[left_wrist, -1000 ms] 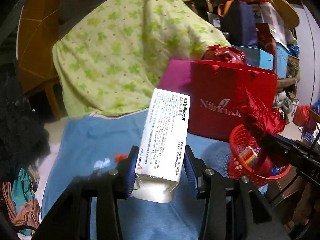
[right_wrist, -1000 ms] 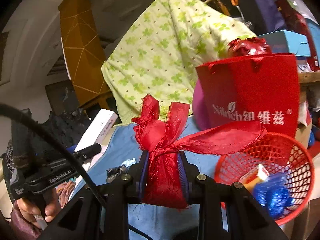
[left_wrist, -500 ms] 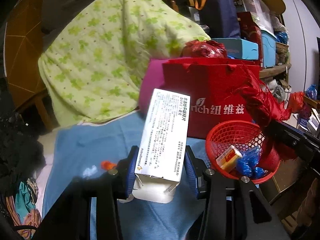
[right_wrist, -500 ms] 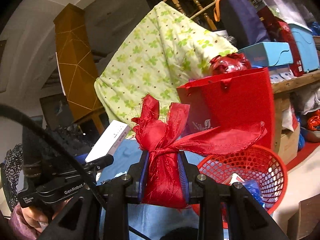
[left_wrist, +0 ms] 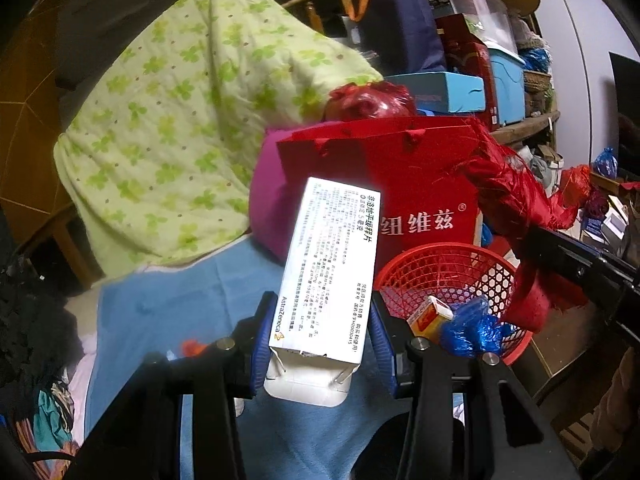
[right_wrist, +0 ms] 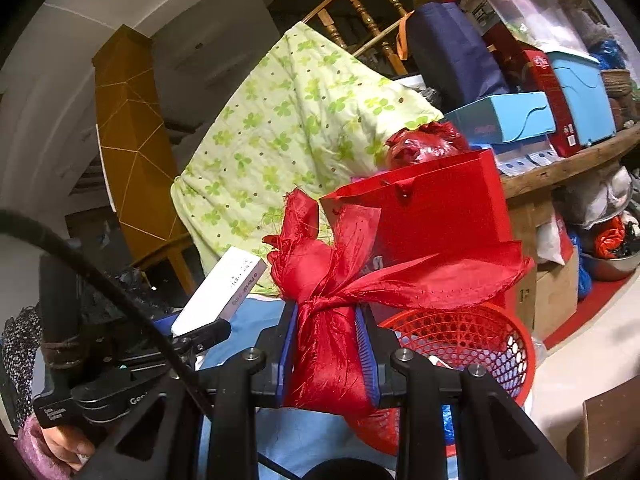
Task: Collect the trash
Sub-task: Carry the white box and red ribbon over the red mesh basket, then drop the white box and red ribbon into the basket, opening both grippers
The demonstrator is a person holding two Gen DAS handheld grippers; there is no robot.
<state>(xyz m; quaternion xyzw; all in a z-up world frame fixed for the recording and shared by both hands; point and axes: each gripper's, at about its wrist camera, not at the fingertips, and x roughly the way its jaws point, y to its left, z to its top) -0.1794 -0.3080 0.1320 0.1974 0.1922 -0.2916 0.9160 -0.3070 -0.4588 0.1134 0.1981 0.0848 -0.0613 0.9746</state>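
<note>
Pinching a white medicine box (left_wrist: 330, 268) by its lower end, the left gripper (left_wrist: 322, 346) has its jaws about half spread, blue pads pressed on both sides; the box stands tilted up and away from them. The right gripper (right_wrist: 326, 356) has its jaws nearly together, squeezing a knotted bundle of red cloth (right_wrist: 340, 292) whose frayed tails fan out above and to the right of them.

Just right of the left jaws, and right of and beyond the right jaws, sits a red mesh basket (left_wrist: 448, 270) holding a small red-and-yellow carton (left_wrist: 430, 316) and crumpled blue plastic (left_wrist: 474, 328). Under both grippers lies a blue sheet (left_wrist: 192, 292). Beyond the jaws stand a red paper bag (left_wrist: 408, 168), a green clover-print quilt (left_wrist: 180, 132) draped over a wooden railing, and a shelf (right_wrist: 560, 164) stacked with blue boxes.

The box reads "AstraZeneca" near the jaws, among Chinese print too fine to read. The bag shows white Chinese characters with a registered mark.
</note>
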